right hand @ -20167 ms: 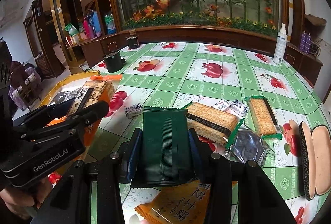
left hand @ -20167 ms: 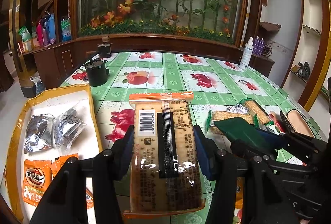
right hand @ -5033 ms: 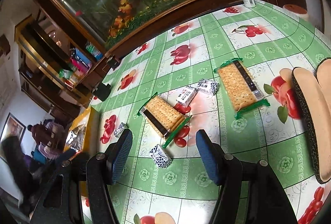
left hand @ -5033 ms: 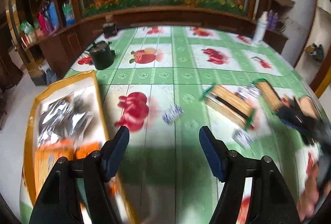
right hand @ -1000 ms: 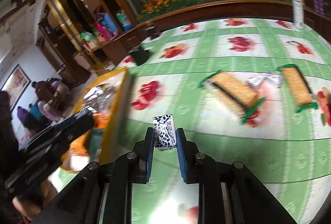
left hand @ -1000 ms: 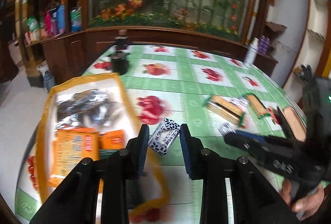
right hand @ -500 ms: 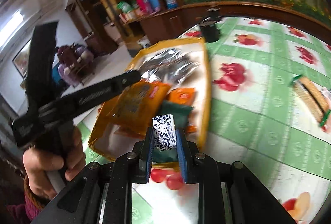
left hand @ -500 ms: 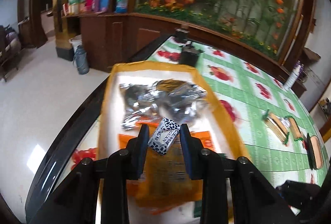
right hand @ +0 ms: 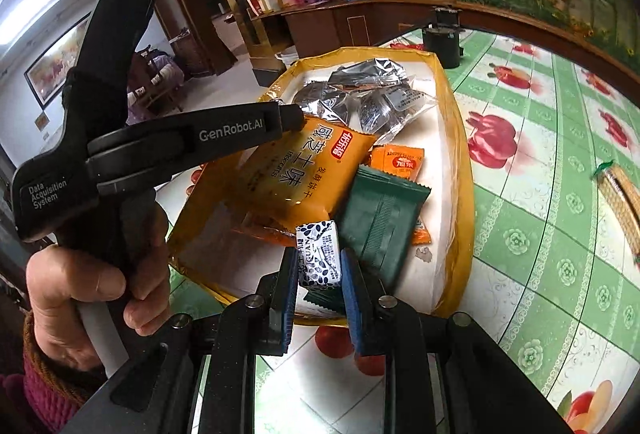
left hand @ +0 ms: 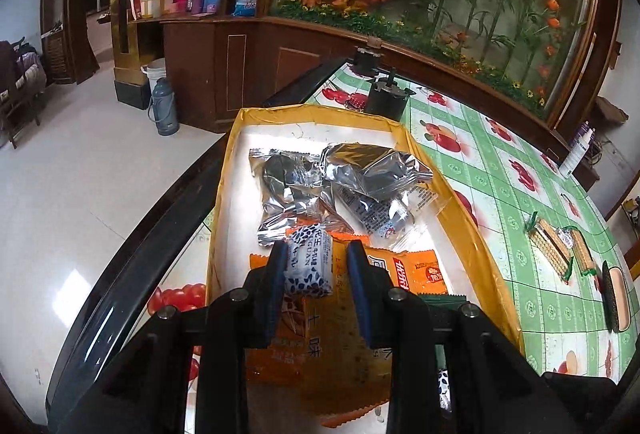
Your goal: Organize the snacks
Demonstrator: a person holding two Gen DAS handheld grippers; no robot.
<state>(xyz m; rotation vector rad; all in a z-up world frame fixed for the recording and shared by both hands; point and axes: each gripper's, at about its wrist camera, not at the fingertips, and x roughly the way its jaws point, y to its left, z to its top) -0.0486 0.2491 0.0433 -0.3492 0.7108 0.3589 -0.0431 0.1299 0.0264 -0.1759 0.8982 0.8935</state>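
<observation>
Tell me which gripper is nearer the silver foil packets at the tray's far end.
Left. The left gripper hangs over the tray's middle, just short of the silver foil packets. The right gripper hangs at the tray's near edge, beyond the orange packs.

— What does the left gripper point(left hand: 318, 266) have?

— A small white candy with dark spots point(left hand: 309, 261), pinched between its blue pads point(left hand: 276, 274), above the yellow tray point(left hand: 224, 193).

— What lies in the tray?

— Two silver packets point(left hand: 340, 185) at the far end, side by side and overlapping. Nearer, a small orange packet point(left hand: 416, 272) and a big orange biscuit bag point(left hand: 320, 346) under the fingers. A dark green wrapper's edge point(left hand: 442, 300) shows at the right.

— And outside it?

— A green tablecloth with fruit prints point(left hand: 520, 201), two cracker packs point(left hand: 560, 250) far right, and a black pot point(left hand: 386, 97) beyond the tray.
</observation>
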